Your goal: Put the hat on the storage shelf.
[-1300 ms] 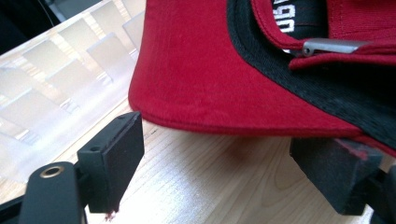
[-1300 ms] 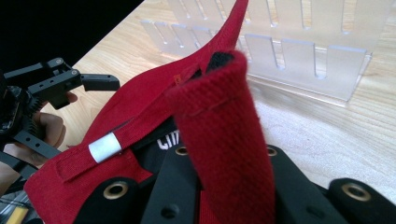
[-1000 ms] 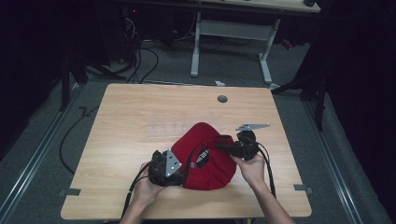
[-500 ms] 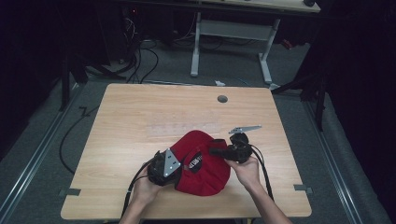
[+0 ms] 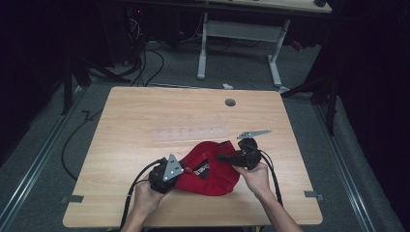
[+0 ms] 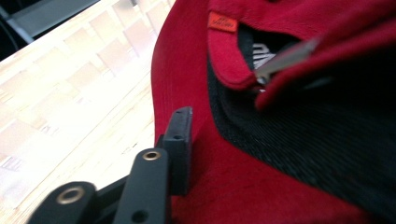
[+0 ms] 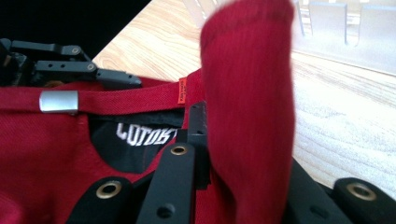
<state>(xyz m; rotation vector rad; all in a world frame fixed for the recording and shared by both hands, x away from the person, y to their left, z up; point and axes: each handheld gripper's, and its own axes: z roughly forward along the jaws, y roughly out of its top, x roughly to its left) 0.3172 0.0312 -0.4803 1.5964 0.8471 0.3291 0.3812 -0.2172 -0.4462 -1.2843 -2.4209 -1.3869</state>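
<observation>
Looks like a lab or test bay, not a home. Bare light-wood table [image 5: 145, 125] with a cable grommet hole [image 5: 230, 102] sits on grey carpet floor [image 5: 43, 159], with metal floor rails [image 5: 29, 179] along both sides and black cables [image 5: 145, 63] snaking across the floor behind it. A second desk with a white metal frame [image 5: 203, 43] stands at the back, surroundings dark and curtained off, lighting focused on the table like a recording setup.
</observation>
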